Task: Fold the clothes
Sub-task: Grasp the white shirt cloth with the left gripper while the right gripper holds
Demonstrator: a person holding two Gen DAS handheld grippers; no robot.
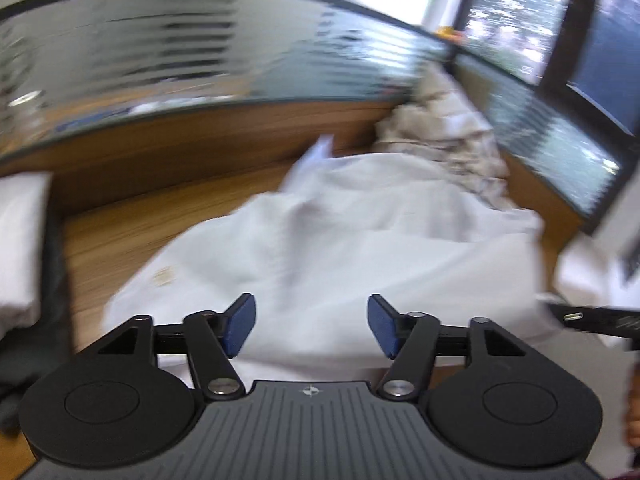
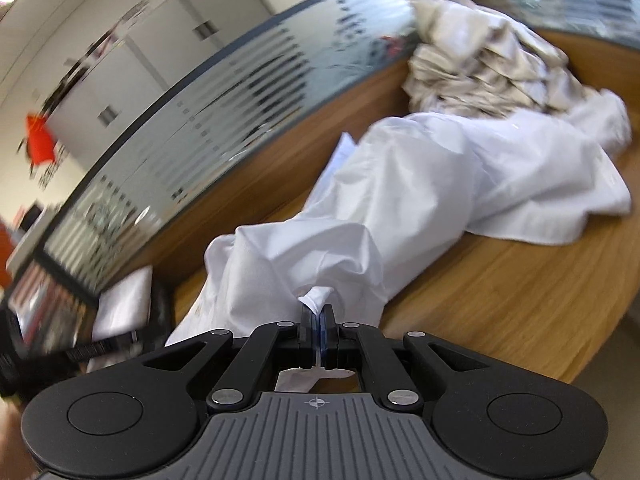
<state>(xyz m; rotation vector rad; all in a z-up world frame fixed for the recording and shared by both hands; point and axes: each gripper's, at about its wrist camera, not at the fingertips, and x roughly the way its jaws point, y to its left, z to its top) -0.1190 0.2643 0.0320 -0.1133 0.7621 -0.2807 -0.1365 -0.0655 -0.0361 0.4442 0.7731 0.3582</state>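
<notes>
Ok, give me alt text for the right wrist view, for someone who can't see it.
The right gripper is shut on a bunched edge of a white garment that trails away across a wooden table. A beige pile of clothes sits at the table's far end, against a striped glass partition.

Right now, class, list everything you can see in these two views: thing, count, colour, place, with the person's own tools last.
shirt: one, white, rumpled across the table, one end pinched in the right tool.
pile: one, beige clothes, far end of the table by the glass.
folded cloth: one, white, off the table's left end.
table: one, wood.
glass partition: one, striped frosting, behind the table.
left tool: one, black, blue pads, open above the shirt.
right tool: one, black, shut on shirt.
</notes>
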